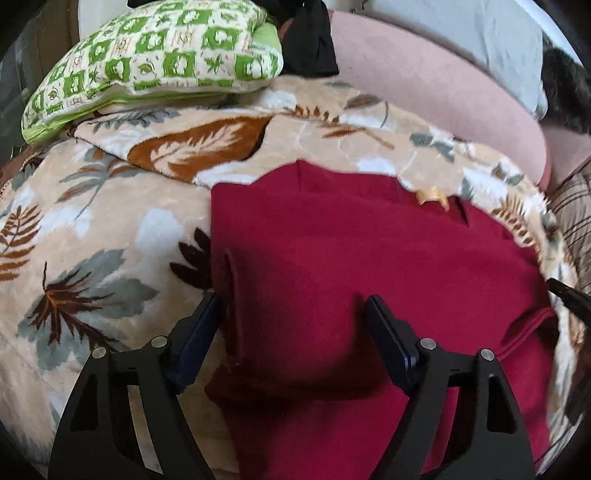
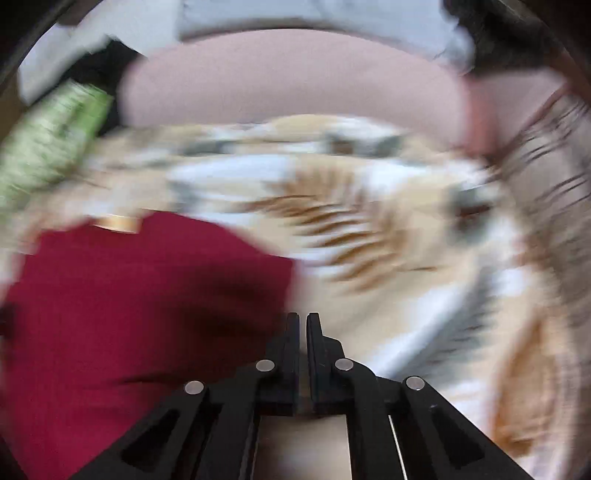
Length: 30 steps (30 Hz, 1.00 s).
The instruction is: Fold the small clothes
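Observation:
A dark red garment (image 1: 332,266) lies spread on a beige leaf-patterned blanket (image 1: 92,229), with a small tan tag (image 1: 430,195) near its far edge. My left gripper (image 1: 293,306) is open, its fingers straddling a raised fold at the garment's left side. In the blurred right wrist view the red garment (image 2: 129,295) lies to the left. My right gripper (image 2: 303,321) is shut with nothing visible between its fingers, just off the garment's right edge over the blanket (image 2: 388,258).
A green and white patterned pillow (image 1: 155,62) lies at the back left with black cloth (image 1: 310,40) beside it. A pink cushion (image 1: 443,92) and a grey one (image 1: 472,33) run along the back. Striped fabric (image 1: 576,221) lies at the right.

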{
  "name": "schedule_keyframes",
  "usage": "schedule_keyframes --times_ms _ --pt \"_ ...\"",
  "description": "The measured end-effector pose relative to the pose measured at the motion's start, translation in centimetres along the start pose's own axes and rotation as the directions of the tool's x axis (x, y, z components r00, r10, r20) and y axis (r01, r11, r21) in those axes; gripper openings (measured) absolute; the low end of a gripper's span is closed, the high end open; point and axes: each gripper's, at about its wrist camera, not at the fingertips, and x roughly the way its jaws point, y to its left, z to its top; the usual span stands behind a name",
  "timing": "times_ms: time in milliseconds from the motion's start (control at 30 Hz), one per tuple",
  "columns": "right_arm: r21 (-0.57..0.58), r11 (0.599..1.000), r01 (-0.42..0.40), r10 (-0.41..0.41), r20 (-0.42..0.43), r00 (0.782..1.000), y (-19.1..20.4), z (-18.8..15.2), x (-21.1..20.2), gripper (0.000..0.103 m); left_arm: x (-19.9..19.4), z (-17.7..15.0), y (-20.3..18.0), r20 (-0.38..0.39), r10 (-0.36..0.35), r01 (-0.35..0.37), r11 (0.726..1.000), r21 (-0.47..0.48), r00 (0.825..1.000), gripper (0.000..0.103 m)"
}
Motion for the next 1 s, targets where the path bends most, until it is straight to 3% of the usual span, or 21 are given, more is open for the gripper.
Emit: schedule_keyframes --times_ms 33,100,167,267,400,567,633,667,700,800,900,967,1000 --pt "0.062 0.995 -0.079 0.081 -0.03 0.996 -1.0 -0.2 0.2 0.003 0.2 -0.1 0.2 -0.01 0.0 0.0 1.0 -0.011 1.0 0.08" --pt "0.107 0.968 -0.228 0.226 0.031 0.974 -1.5 -0.5 -1.8 0.003 0.3 -0.3 0.8 -0.023 -0.024 0.023 0.999 -0.048 0.999 0.08" --pt "0.028 0.959 -0.281 0.279 0.06 0.959 0.2 -0.5 -3.6 0.003 0.2 -0.3 1.1 -0.024 -0.028 0.026 0.997 -0.071 0.999 0.08" --pt "-0.077 0.935 -0.347 0.349 0.015 0.937 3.7 -0.9 -4.3 0.003 -0.1 -0.6 1.1 -0.022 -0.012 0.01 0.998 -0.065 1.0 0.08" --pt "-0.121 0.928 -0.352 0.339 -0.11 0.934 5.2 -4.5 -2.9 0.004 -0.1 -0.8 1.2 -0.031 -0.01 0.008 0.998 -0.069 0.999 0.08" --pt "-0.015 0.919 -0.394 0.392 -0.071 0.917 3.1 -6.7 -4.3 0.005 -0.2 -1.0 1.2 -0.025 -0.003 0.001 0.997 -0.074 1.0 0.08" --pt "-0.031 0.929 -0.369 0.368 -0.044 0.929 3.2 -6.5 -5.2 0.017 -0.7 -1.2 1.0 -0.003 0.02 -0.02 0.998 -0.056 1.0 0.08" --pt "-0.04 0.936 -0.351 0.35 -0.036 0.936 3.5 -6.3 -5.3 0.032 -1.1 -1.4 0.8 0.012 0.037 -0.036 0.998 -0.044 0.999 0.08" --pt "-0.038 0.936 -0.351 0.35 -0.033 0.936 3.5 -6.2 -5.5 0.038 -1.6 -1.6 0.6 0.031 0.059 -0.058 0.998 -0.027 0.998 0.08" --pt "-0.026 0.954 -0.3 0.299 -0.024 0.954 3.6 -5.9 -6.4 0.038 -3.7 -2.2 0.1 0.084 0.09 -0.092 0.996 0.021 0.992 0.08" --pt "0.012 0.954 -0.299 0.297 0.088 0.951 2.0 -5.6 -10.0 0.039 -6.4 -2.7 -0.3 0.146 0.092 -0.098 0.994 0.038 0.985 0.08" --pt "0.038 0.953 -0.3 0.292 0.149 0.945 1.0 -5.4 -11.9 0.047 -7.9 -2.9 -0.6 0.171 0.088 -0.097 0.994 0.044 0.981 0.08" --pt "0.048 0.952 -0.302 0.29 0.171 0.942 0.6 -5.2 -12.7 0.057 -8.7 -3.1 -0.7 0.182 0.089 -0.099 0.994 0.046 0.979 0.08"
